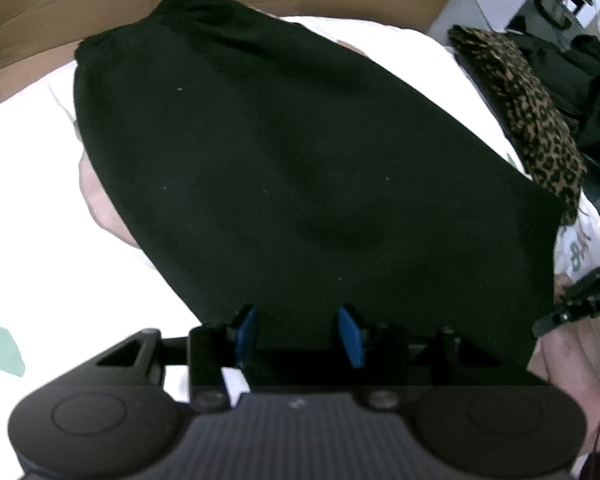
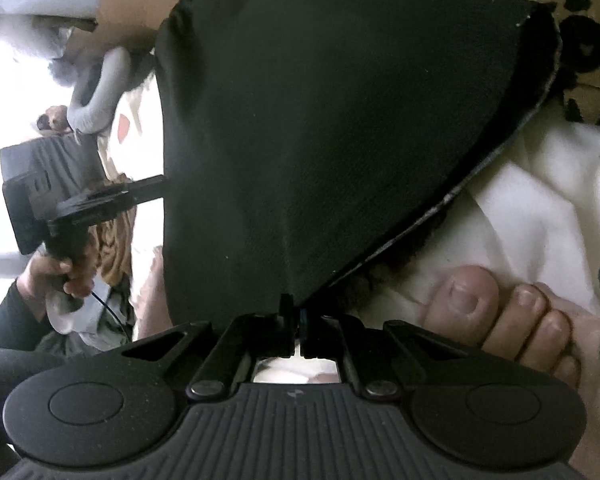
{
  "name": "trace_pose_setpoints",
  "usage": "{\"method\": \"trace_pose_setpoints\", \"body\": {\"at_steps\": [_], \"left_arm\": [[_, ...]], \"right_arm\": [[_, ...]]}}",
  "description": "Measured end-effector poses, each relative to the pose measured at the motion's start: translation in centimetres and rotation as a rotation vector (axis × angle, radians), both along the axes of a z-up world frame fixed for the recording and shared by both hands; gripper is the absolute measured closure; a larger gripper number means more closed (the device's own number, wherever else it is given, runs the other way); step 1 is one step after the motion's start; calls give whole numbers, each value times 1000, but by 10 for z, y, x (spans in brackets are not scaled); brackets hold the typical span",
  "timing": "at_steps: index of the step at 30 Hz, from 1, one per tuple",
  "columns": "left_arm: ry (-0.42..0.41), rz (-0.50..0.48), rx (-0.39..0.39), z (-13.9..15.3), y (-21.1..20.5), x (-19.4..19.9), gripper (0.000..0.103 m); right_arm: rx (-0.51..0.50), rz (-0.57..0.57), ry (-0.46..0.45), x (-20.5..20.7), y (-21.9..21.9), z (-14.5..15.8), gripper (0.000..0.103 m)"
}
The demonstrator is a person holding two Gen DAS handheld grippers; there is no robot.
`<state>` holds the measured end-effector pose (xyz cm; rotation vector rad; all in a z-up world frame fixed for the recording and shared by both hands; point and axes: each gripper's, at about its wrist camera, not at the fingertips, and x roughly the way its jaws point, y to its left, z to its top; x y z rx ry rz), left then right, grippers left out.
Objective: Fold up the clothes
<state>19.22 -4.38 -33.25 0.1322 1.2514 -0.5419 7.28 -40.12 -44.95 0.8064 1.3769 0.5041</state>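
Black garment [image 2: 300, 140] corner pinched in right hand-held gripper [image 2: 296, 320]

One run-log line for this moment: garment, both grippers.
garment: black cloth on white sheet | left gripper: open at near hem | right gripper: shut on cloth corner

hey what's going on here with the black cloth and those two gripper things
A person is folding a black garment on a white sheet. The right gripper is shut on a corner of it. The left gripper stands open at the near edge, the fabric between its blue pads, not pinched. A leopard-print garment lies beside it.
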Motion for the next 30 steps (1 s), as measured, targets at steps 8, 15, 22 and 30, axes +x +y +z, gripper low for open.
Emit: {"method": "trace_pose_setpoints", "body": {"at_steps": [8, 15, 22, 30], "left_arm": [[31, -82, 14, -9, -11, -30, 55], [58, -117, 38, -20, -17, -51, 50], [67, -150, -40, -1, -7, -55, 58], [-31, -103, 68, 32, 34, -50, 58]], "right_arm": [[-58, 35, 1, -1, 2, 5, 103], [-113, 78, 1, -4, -9, 21, 103], [-150, 89, -145, 11, -20, 65, 100], [-169, 224, -290, 42, 31, 91, 88]]}}
